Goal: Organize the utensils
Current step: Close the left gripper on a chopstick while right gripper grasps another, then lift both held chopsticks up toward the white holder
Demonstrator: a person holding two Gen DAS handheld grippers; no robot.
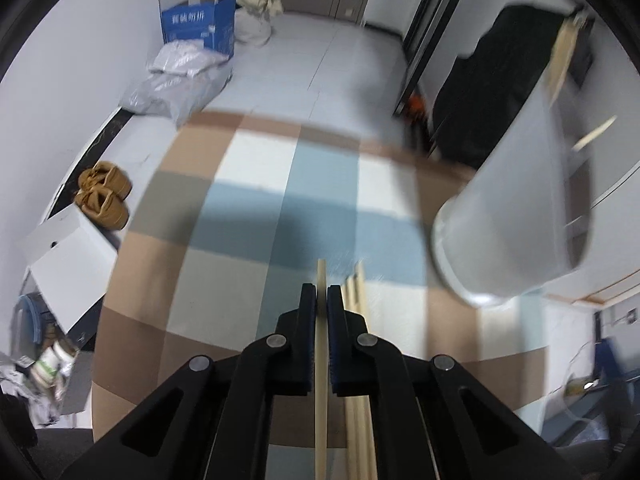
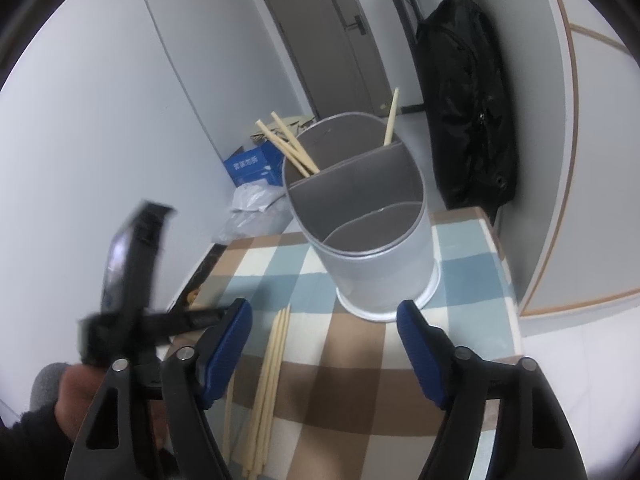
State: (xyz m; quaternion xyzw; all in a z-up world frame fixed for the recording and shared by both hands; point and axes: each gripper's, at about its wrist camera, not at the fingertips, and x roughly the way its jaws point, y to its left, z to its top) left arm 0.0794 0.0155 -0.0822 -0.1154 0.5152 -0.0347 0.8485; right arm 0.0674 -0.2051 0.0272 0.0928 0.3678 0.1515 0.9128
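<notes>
My left gripper [image 1: 321, 296] is shut on one pale wooden chopstick [image 1: 321, 380], held above the checked tablecloth [image 1: 248, 216]. More loose chopsticks [image 1: 358, 412] lie on the cloth just right of it; they also show in the right wrist view [image 2: 272, 368]. The grey divided utensil holder [image 2: 368, 224] stands on the cloth with several chopsticks [image 2: 292, 146] in its far compartment; it appears blurred at the right of the left wrist view [image 1: 516, 200]. My right gripper [image 2: 325, 328] is open and empty, in front of the holder. The left gripper tool [image 2: 132, 300] shows at the left.
A black backpack [image 2: 464, 100] hangs beyond the table's right corner. On the floor to the left are a blue box [image 1: 200, 24], plastic bags [image 1: 176, 76], brown shoes [image 1: 106, 196] and a white box [image 1: 68, 256]. A grey door [image 2: 324, 36] is behind.
</notes>
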